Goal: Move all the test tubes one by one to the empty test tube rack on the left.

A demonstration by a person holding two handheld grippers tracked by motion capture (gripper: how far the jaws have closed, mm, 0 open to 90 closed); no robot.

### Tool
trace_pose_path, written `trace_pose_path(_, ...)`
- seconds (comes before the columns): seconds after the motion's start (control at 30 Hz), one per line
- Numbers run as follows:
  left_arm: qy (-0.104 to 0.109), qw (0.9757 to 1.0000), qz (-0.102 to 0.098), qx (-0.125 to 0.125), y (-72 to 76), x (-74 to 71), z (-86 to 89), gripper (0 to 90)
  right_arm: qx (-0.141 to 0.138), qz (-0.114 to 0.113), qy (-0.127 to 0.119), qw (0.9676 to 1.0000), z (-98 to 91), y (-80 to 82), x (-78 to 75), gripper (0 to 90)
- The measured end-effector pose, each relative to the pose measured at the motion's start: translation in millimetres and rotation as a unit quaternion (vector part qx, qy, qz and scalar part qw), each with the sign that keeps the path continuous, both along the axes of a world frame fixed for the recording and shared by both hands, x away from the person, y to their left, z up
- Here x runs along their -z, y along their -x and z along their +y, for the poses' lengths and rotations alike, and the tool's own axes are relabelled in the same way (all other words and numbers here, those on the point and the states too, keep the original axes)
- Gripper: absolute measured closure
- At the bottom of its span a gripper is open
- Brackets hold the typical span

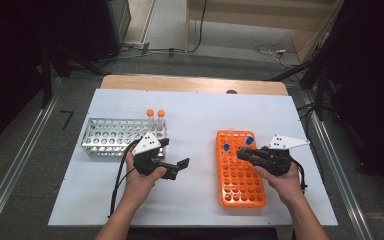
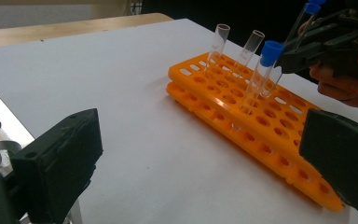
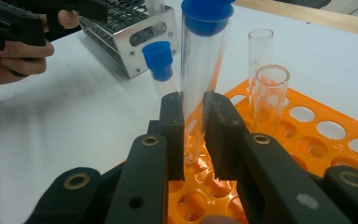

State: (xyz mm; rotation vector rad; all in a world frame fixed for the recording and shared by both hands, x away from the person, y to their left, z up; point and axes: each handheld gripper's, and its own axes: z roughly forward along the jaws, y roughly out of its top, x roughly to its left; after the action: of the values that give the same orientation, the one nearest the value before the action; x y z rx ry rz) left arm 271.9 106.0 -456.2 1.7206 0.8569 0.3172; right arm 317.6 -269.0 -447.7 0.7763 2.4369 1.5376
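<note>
My right gripper (image 1: 241, 152) (image 3: 195, 112) is shut on a clear tube with a blue cap (image 3: 200, 60) (image 2: 303, 23), held tilted over the far end of the orange rack (image 1: 240, 185) (image 3: 326, 130). The tube's lower end sits close to the rack's holes. A second blue-capped tube (image 3: 161, 65) (image 2: 265, 70) and two uncapped tubes (image 3: 270, 93) (image 2: 219, 42) stand in that rack. My left gripper (image 1: 177, 167) (image 2: 200, 158) stands open over bare table between the two racks, with nothing between its jaws.
A metal rack (image 1: 105, 137) (image 3: 135, 37) stands at the left with two orange-capped tubes (image 1: 155, 120) at its far right corner. The white sheet (image 1: 195, 115) covers the table, and a wooden edge (image 1: 195, 82) runs along the back.
</note>
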Motion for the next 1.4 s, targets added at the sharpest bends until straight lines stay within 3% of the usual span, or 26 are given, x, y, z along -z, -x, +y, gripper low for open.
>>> trace_pose_path(0.4, 0.005, 0.9999, -0.009, 0.008, 3.0, -6.2, -2.1, 0.0, -0.033, 0.002, -0.006, 0.9994, 11.9, 10.1, -8.2, 75.5)
trace_pose_path(0.77, 0.011, 0.9995, -0.016, 0.026, 7.5, -13.7, -11.9, 4.7, -0.060, 0.012, -0.006, 0.9981, 35.5, 17.8, -7.2, 75.5)
trace_pose_path(0.9, 0.017, 0.9993, -0.012, 0.033, 8.8, -15.6, -16.9, 16.0, -0.068, 0.020, -0.008, 0.9975, 45.1, 20.7, -6.4, 75.5)
trace_pose_path(1.03, 0.022, 0.9979, -0.013, 0.060, 11.3, -17.9, -23.7, 31.2, -0.076, 0.024, 0.000, 0.9968, 55.2, 23.8, -4.3, 75.5)
trace_pose_path(1.3, 0.027, 0.9944, -0.015, 0.102, 16.7, -19.9, -40.4, 51.5, -0.089, 0.026, 0.009, 0.9956, 73.0, 30.7, -1.5, 75.6)
trace_pose_path(1.4, 0.024, 0.9934, -0.014, 0.111, 17.6, -18.9, -45.0, 54.7, -0.096, 0.028, 0.013, 0.9949, 79.0, 33.5, -0.4, 75.5)
